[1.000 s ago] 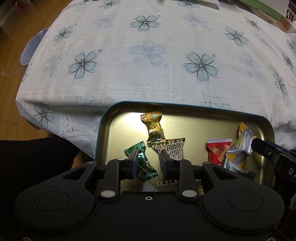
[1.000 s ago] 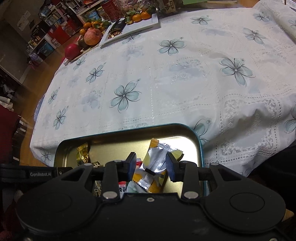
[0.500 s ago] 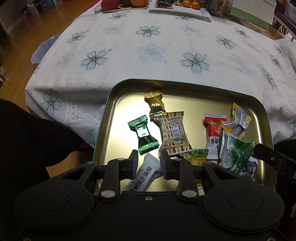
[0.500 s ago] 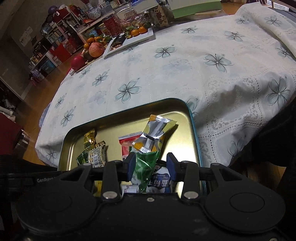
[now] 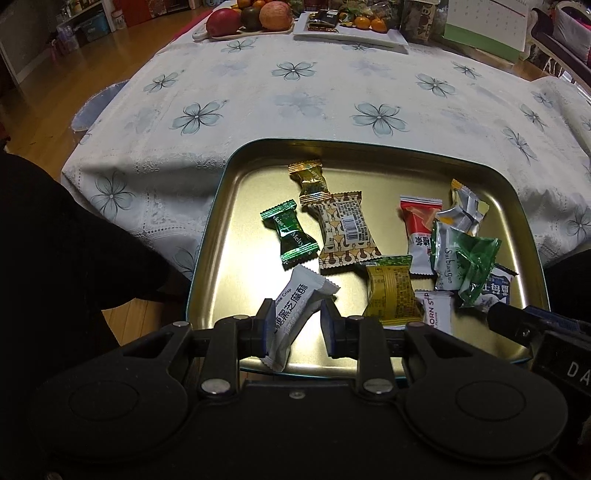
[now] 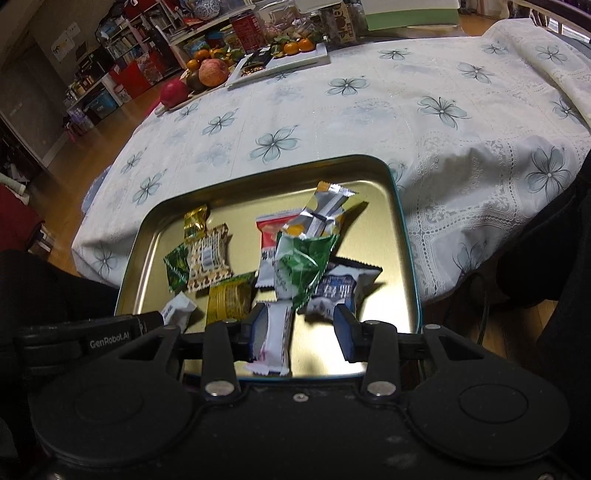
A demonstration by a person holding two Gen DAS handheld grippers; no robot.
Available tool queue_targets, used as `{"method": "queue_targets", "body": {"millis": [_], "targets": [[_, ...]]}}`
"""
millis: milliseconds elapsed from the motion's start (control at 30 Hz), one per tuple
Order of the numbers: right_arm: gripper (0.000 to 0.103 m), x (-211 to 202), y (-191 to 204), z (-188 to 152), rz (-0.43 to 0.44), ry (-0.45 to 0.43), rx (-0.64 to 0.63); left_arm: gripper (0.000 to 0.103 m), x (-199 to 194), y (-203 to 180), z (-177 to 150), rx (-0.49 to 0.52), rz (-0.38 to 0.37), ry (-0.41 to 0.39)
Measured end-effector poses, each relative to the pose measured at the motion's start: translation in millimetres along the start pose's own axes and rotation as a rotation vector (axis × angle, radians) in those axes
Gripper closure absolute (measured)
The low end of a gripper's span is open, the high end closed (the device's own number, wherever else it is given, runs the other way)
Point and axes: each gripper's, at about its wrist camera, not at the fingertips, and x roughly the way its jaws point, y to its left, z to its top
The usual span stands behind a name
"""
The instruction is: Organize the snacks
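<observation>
A gold tin tray (image 5: 236, 206) with a teal rim sits at the near edge of the table and holds several wrapped snacks. My left gripper (image 5: 297, 326) is open above its near left side, over a white sesame crisp packet (image 5: 295, 314) that lies in the tray. A green candy (image 5: 290, 232), a gold candy (image 5: 309, 181) and a brown patterned packet (image 5: 345, 230) lie beyond. My right gripper (image 6: 301, 330) is open above the near right side, with a white packet (image 6: 275, 336) by its left finger. A green crumpled packet (image 6: 301, 264) and a blue packet (image 6: 338, 290) lie just ahead.
The table has a white cloth with blue flowers (image 5: 380, 118). Fruit on a plate (image 5: 251, 18) and a white tray of small items (image 5: 351, 27) stand at the far edge. Wooden floor (image 5: 55, 92) lies to the left. Dark clothing (image 5: 55, 240) is by the near left.
Both grippers have pulled back and risen from the tray, so more of the tray and table shows. The right gripper's fingers have spread wider. The snacks lie in the same places.
</observation>
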Motion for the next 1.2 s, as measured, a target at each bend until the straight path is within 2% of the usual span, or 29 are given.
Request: {"method": "queue_targets", "body": {"millis": [233,400,700,1200], "targets": [[0.059,-12,6,-17,-0.041,-0.009,-0.008,0.066,-8,-5,-11,0.032,0.002,-0.035],[0.057,-14,-6,-16,-0.032,-0.006,0.056,0.066,-6,-2,-17,0.012,-0.008,-0.014],[0.056,-6,-3,-18,-0.02,0.026,0.035,0.066,-2,-2,-20,-0.006,-0.003,0.003],[0.056,-4,-3,-18,-0.025,0.031,0.02,0.066,-1,-3,-20,0.003,0.002,0.01]]}}
